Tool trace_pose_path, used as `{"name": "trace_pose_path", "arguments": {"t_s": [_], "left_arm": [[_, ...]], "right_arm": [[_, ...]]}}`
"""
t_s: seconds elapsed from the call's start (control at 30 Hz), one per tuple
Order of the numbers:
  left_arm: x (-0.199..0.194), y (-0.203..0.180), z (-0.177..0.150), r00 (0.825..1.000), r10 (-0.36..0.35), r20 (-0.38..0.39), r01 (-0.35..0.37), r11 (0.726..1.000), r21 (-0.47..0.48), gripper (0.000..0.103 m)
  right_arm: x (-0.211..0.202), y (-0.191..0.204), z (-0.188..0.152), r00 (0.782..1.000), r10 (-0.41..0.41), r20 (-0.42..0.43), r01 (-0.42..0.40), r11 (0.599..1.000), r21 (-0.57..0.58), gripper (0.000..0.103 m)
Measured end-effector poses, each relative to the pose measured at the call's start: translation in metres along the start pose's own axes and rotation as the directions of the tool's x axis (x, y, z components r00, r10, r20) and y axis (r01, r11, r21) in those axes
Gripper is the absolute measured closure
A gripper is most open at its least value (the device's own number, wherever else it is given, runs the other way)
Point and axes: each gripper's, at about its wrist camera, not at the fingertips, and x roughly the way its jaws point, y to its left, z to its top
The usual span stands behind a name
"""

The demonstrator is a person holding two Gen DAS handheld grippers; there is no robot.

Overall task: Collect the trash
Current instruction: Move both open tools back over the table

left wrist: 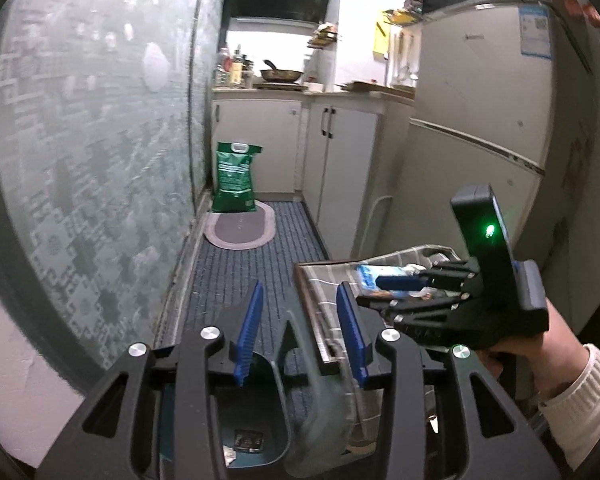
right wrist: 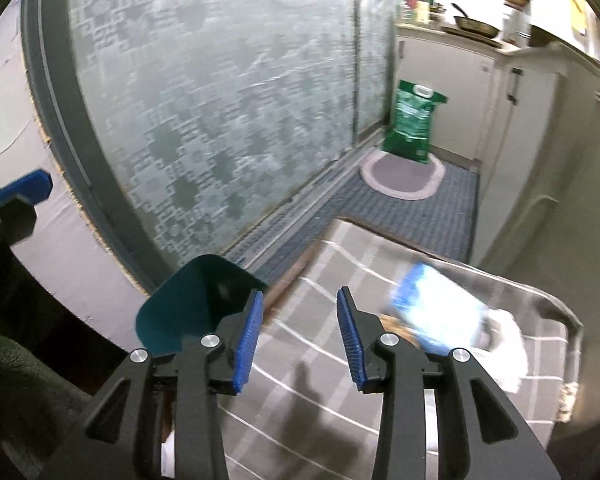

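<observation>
While both grippers, left gripper [left wrist: 300, 328] and right gripper [right wrist: 300, 340], hang open and empty, the blue-white wrapper [right wrist: 436, 316], probably trash, lies on the checked table [right wrist: 300, 392]; next, grasp it for the bin [left wrist: 252, 436].

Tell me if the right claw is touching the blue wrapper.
Cannot tell. In the right wrist view the blurred blue wrapper lies outside the open right claw; the left wrist view only overlaps them.
</observation>
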Motion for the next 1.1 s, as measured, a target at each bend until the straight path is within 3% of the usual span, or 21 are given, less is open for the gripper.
{"name": "trace_pose_path", "arguments": {"t_s": [0.47, 0.87, 1.1], "left_arm": [[0.078, -0.049, -0.016, 0.989, -0.048, -0.140, 0.054, 0.998, 0.042, 0.058], [0.131, -0.082, -0.043, 0.957, -0.073, -0.280, 0.103, 0.990, 0.094, 0.058], [0.148, -0.091, -0.048, 0.947, -0.068, -0.314, 0.105, 0.989, 0.101, 0.058]], "right_arm": [[-0.043, -0.089, -0.042, 0.996, -0.086, 0.022, 0.083, 0.991, 0.109, 0.057], [-0.059, -0.116, -0.068, 0.998, -0.062, 0.015, 0.060, 0.992, 0.115, 0.049], [-0.061, -0.120, -0.075, 1.000, -0.029, 0.006, 0.028, 0.992, 0.126, 0.048]]}}
